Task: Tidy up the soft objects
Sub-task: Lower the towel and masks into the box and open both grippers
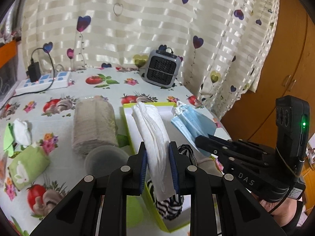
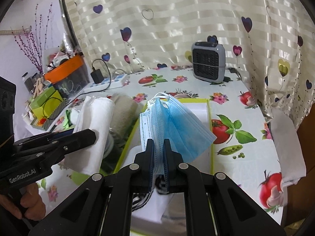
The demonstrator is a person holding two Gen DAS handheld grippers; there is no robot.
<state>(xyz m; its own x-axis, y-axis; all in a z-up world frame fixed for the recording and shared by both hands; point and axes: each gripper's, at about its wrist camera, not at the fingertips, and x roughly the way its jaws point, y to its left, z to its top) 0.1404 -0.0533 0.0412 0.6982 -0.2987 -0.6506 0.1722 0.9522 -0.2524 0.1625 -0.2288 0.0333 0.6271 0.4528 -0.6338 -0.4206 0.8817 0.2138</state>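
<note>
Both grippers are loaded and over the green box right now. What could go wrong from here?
1. The right gripper pinches only a corner of the blue face masks; the stack fans out, so a mask may slip free.
2. The left gripper holds the white folded cloth close beside the masks; they could snag each other.
3. The zebra-striped item already sits in the green box, so drops may land on it.
</note>
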